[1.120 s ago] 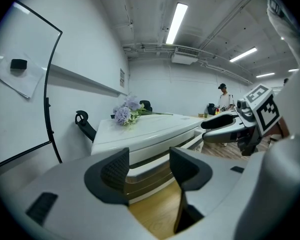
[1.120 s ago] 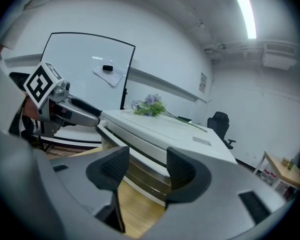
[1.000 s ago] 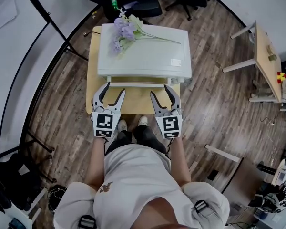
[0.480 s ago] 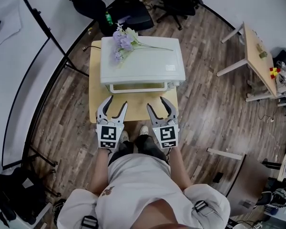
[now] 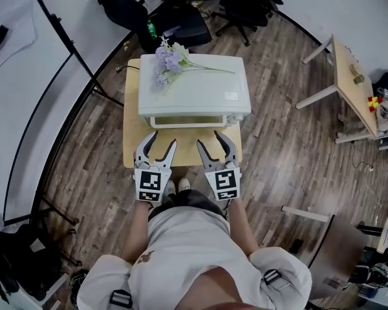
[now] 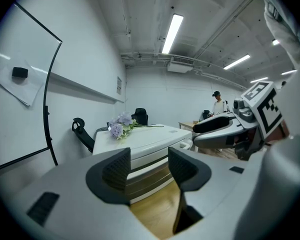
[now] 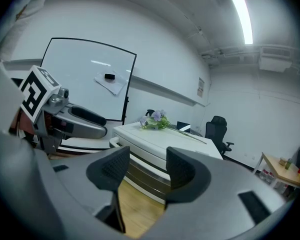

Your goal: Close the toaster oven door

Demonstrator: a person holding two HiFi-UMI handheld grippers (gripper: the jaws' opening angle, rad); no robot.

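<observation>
Head view: toaster oven [image 5: 194, 86], white, sits on a small wooden table [image 5: 130, 141]; its back is toward 12 o'clock and its front faces 6 o'clock, toward the person; a spray of purple flowers [image 5: 168, 58] lies across its top at the 11 o'clock corner. The door [image 6: 149, 170] reads as upright against the front, a dark glass band under the white top in both gripper views, with the pale handle bar [image 5: 195, 120] running along the front edge. A bare strip of table lies between the oven front and the near edge. Left gripper [image 5: 163, 138] is at 7 o'clock of the oven and right gripper [image 5: 209, 138] at 5 o'clock; both have their tips over that strip, short of the handle and touching nothing. The left jaws stand apart with only air and the view of the oven between them, and have just been closing a little; the right jaws are also apart, a moderate gap, holding nothing. The two grippers lie side by side with clear space between them. Wood floor [image 5: 281, 141] is open at 3 o'clock of the table; a black stand's leg [image 5: 84, 70] slants close by at 9 to 10 o'clock; office chairs [image 5: 246, 2] are well beyond at 12 o'clock; a side table [image 5: 349, 82] is well apart at 2 o'clock.
</observation>
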